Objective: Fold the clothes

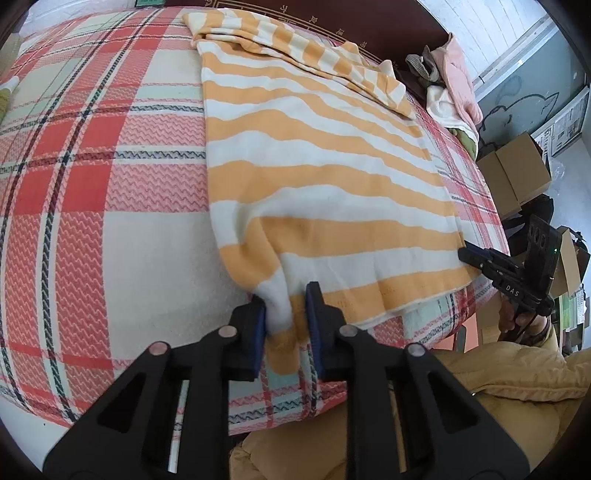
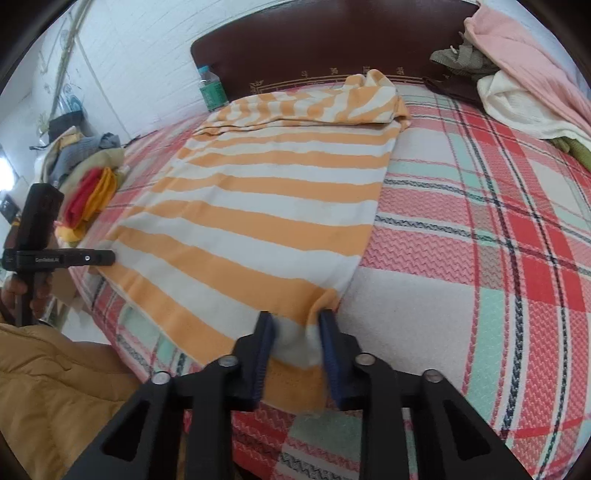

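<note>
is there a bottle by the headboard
Yes, a clear bottle with a green label stands at the left end of the dark headboard.

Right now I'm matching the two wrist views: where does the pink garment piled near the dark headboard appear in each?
Left wrist view: the pink garment lies at the upper right, beyond the orange-and-white striped knit garment.
Right wrist view: it fills the top right corner, above a cream cloth.
Shared landmark: the dark brown headboard.

Left gripper (image 1: 286, 325) jaws pinching, right gripper (image 2: 295, 341) jaws pinching, both low
</note>
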Demonstrator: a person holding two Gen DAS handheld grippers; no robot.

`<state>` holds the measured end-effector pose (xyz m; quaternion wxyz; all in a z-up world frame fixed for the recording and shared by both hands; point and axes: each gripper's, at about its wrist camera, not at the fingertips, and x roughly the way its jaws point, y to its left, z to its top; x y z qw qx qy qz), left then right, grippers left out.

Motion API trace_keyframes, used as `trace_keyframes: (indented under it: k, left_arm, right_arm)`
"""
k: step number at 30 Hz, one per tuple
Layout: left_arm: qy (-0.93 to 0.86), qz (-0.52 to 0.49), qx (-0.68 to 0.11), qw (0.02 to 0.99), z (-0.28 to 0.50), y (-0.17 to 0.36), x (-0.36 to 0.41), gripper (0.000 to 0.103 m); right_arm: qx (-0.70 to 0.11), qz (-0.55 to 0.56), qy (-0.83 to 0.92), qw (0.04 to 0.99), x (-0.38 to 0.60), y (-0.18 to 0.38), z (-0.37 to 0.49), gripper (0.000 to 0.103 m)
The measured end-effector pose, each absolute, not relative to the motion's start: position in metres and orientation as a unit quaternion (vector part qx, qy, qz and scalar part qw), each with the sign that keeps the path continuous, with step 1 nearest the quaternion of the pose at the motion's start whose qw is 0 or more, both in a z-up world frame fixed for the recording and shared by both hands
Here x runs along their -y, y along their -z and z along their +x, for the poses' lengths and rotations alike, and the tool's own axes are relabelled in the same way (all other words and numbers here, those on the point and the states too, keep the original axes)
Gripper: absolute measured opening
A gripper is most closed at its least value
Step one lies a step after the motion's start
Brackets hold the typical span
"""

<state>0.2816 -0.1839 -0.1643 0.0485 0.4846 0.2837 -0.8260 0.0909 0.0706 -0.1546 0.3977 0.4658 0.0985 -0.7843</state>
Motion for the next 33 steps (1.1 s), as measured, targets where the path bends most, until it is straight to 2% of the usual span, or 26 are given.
trace_keyframes:
  k: [4, 9, 14, 22, 28, 33]
  left_arm:
    - [0.818, 0.48, -0.313, 0.051, 0.282, 0.16, 0.19, 0.014]
    - [0.813, 0.441, -0.38, 0.014, 0.284, 0.149, 0.205, 0.014]
    - [0.812, 0.421, -0.405, 0.002, 0.28, 0.142, 0.214, 0.014]
    - [0.797, 0.408, -0.445, -0.018, 0.275, 0.143, 0.228, 0.014]
    - [0.8, 0.371, -0.471, -0.029, 0.255, 0.122, 0.25, 0.014]
    - [0.815, 0.341, -0.468, -0.031, 0.228, 0.092, 0.278, 0.014]
  right_arm:
    - [-0.064, 0.481, 0.779, 0.398, -0.076, 0.152, 0.084, 0.006]
    - [0.037, 0.484, 0.751, 0.447, -0.085, 0.134, 0.071, 0.006]
    - [0.11, 0.476, 0.73, 0.478, -0.087, 0.118, 0.053, 0.006]
    - [0.167, 0.486, 0.704, 0.49, -0.085, 0.122, 0.039, 0.006]
    - [0.225, 0.472, 0.681, 0.512, -0.074, 0.112, 0.017, 0.006]
    - [0.239, 0.441, 0.689, 0.523, -0.06, 0.086, -0.017, 0.006]
